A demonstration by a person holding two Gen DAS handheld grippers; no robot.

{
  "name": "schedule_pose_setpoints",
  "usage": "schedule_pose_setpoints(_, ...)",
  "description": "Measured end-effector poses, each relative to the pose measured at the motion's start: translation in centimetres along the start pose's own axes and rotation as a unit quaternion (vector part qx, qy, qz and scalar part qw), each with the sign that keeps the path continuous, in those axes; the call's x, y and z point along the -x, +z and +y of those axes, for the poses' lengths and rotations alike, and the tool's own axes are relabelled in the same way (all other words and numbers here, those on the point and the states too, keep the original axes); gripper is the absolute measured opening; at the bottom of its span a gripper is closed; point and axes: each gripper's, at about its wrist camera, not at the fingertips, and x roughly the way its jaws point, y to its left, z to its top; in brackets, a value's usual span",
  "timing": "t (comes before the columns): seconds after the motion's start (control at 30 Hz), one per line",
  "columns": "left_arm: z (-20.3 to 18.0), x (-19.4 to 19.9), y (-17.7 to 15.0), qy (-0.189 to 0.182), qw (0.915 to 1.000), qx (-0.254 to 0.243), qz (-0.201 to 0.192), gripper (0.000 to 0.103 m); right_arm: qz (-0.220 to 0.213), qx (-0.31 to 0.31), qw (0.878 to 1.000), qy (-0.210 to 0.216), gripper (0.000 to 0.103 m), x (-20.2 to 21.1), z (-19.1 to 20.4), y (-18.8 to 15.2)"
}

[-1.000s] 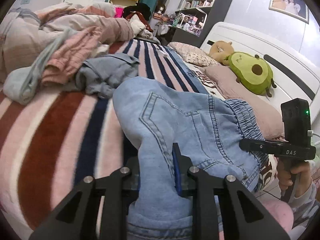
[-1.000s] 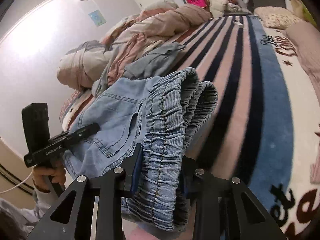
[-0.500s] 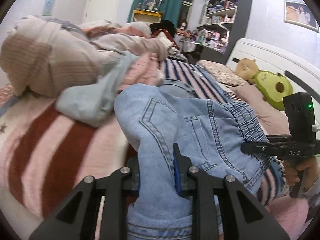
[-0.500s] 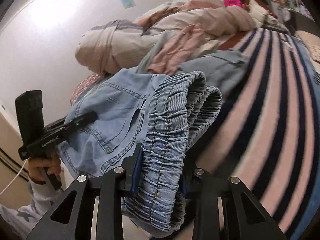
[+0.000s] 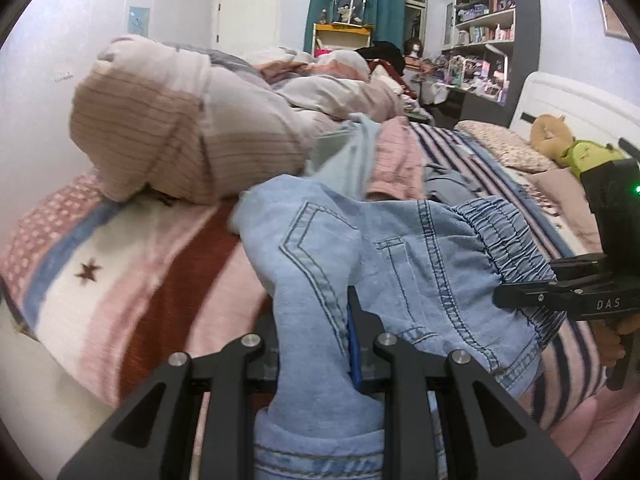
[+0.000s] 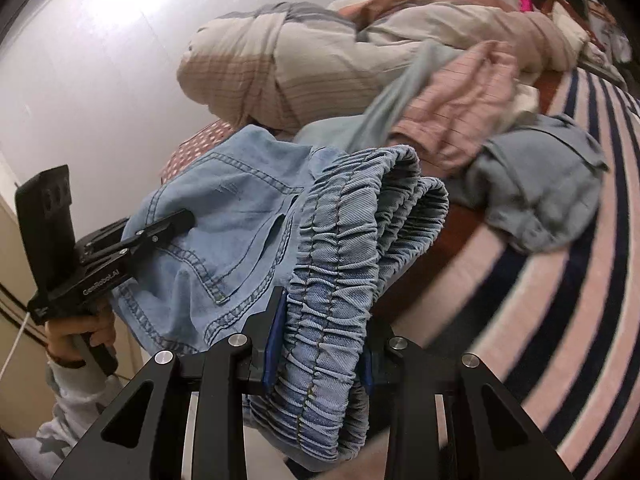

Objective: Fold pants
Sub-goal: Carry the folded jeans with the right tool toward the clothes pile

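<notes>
Light blue denim pants (image 5: 400,256) with an elastic waistband hang stretched between both grippers above the striped bed. My left gripper (image 5: 316,344) is shut on a bunched fold of the denim near a back pocket. In the right wrist view my right gripper (image 6: 320,344) is shut on the gathered waistband (image 6: 340,272) of the pants (image 6: 224,232). Each gripper shows in the other's view, held by a hand: the right one (image 5: 516,296) clamps the waistband at the right, the left one (image 6: 176,224) bites the denim at the left.
A striped blanket (image 5: 168,280) covers the bed. A rolled pink-and-grey quilt (image 5: 168,128) and loose clothes (image 6: 536,184) lie heaped behind the pants. Pillows and plush toys (image 5: 576,152) sit by the white headboard. Shelves and a teal curtain stand at the back.
Both grippers have swung left across the bed with the pants held between them. The rolled quilt and wall now fill the background. Neither grip has changed.
</notes>
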Motion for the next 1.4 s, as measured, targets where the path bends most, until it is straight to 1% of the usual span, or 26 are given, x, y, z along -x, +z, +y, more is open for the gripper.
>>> schedule_pose_setpoints(0.1,1.5,-0.1,0.6,0.025,0.9996,-0.014,0.001,0.02,-0.001,0.014,1.0,0.004,0.025,-1.6,1.4,1.1)
schedule_pose_setpoints(0.17,2.7,-0.8,0.7,0.035,0.9994,-0.006,0.005,0.02,-0.006,0.017,1.0,0.009,0.025,-2.5,2.0,1.6)
schedule_pose_setpoints(0.27,3.8,-2.8,0.1,0.036,0.9992,0.004,0.015,0.02,-0.001,0.022,1.0,-0.004,0.025,-4.0,2.2,1.2)
schedule_pose_setpoints(0.37,4.4,-5.9,-1.3,0.058,0.9978,-0.001,0.033,0.023,0.022,0.024,0.999,-0.016,0.025,-5.9,1.8,0.2)
schedule_pose_setpoints(0.43,5.1,-7.4,-2.3,0.061,0.9972,0.011,0.043,0.026,0.026,0.035,0.999,-0.024,0.025,-6.5,1.8,-0.3)
schedule_pose_setpoints(0.5,5.9,-9.0,-3.2,0.057,0.9966,0.034,0.049,0.029,0.031,0.043,0.998,-0.029,0.026,-7.2,1.8,-0.5)
schedule_pose_setpoints(0.57,6.3,-9.4,-3.4,0.054,0.9965,0.046,0.045,0.031,0.039,0.041,0.998,-0.031,0.026,-7.6,1.7,-0.7)
schedule_pose_setpoints(0.73,6.6,-9.5,-3.5,0.045,0.9969,0.052,0.036,0.032,0.053,0.015,0.998,-0.02,0.027,-8.4,0.7,-0.4)
schedule_pose_setpoints(0.83,6.8,-9.3,-3.7,0.041,0.9969,0.058,0.034,0.033,0.054,0.019,0.998,-0.024,0.027,-8.6,0.5,-0.3)
schedule_pose_setpoints(0.97,6.5,-8.5,-3.6,0.061,0.9954,0.068,0.031,0.038,0.06,0.018,0.998,-0.023,0.03,-8.8,0.6,-0.1)
schedule_pose_setpoints(1.0,6.3,-8.1,-3.6,0.066,0.9951,0.067,0.028,0.038,0.059,0.014,0.998,-0.022,0.03,-8.7,0.5,0.0)
schedule_pose_setpoints(1.03,5.9,-7.7,-3.6,0.074,0.9951,0.06,0.027,0.039,0.059,0.015,0.998,-0.021,0.032,-8.5,0.5,0.1)
schedule_pose_setpoints(1.1,5.0,-6.6,-3.6,0.093,0.9945,0.045,0.018,0.045,0.056,0.025,0.998,-0.028,0.034,-8.3,1.0,0.2)
schedule_pose_setpoints(1.17,4.5,-5.7,-3.7,0.096,0.9945,0.04,0.013,0.057,0.053,0.035,0.997,-0.034,0.036,-7.9,1.4,0.2)
schedule_pose_setpoints(1.2,4.2,-5.3,-3.7,0.094,0.9947,0.039,0.01,0.059,0.051,0.039,0.997,-0.041,0.037,-7.6,1.7,0.1)
schedule_pose_setpoints(1.23,3.9,-4.7,-3.8,0.094,0.9947,0.04,0.007,0.061,0.05,0.041,0.997,-0.043,0.039,-7.5,1.8,0.1)
schedule_pose_setpoints(1.27,3.6,-4.2,-3.8,0.096,0.9946,0.041,0.003,0.061,0.05,0.042,0.997,-0.046,0.043,-7.2,2.0,0.0)
schedule_pose_setpoints(1.33,3.0,-3.3,-3.8,0.097,0.9943,0.043,-0.002,0.062,0.049,0.043,0.997,-0.045,0.047,-6.7,2.1,-0.1)
schedule_pose_setpoints(1.4,2.7,-2.4,-3.7,0.098,0.9938,0.052,-0.009,0.064,0.047,0.048,0.997,-0.047,0.049,-6.1,2.5,-0.3)
